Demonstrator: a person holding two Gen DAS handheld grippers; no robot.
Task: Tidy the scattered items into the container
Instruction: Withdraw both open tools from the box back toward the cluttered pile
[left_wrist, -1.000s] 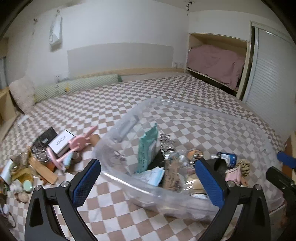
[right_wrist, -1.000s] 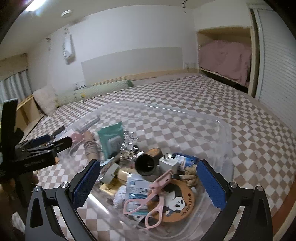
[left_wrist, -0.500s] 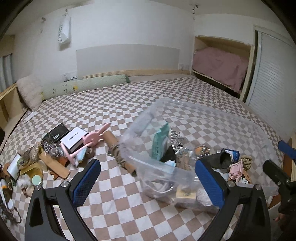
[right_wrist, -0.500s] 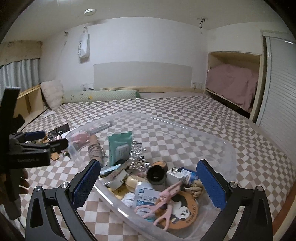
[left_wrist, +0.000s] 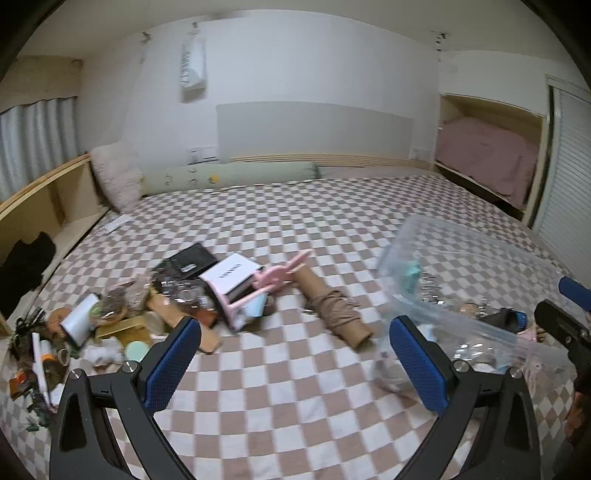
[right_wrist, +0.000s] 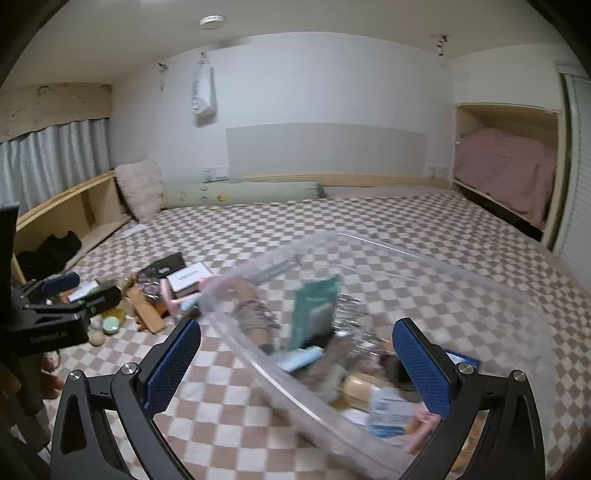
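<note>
Container (right_wrist: 461, 280), on the bed right of the clutter, is partly filled; we note the pile (left_wrist: 122, 314) beside it unsorted. Left gripper (left_wrist: 295, 354) and right gripper (right_wrist: 295, 354) gape, empty.

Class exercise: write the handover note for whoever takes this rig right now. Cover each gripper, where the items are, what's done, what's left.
Left gripper: jaws open, empty, facing the pile.
Right gripper: jaws open, empty, over the clear plastic container.
Done: teal packet and other small things lie in the container.
Left: cardboard tube wound with twine, pink bunny stand, white box and clutter beside them lie on the checkered bedspread.
</note>
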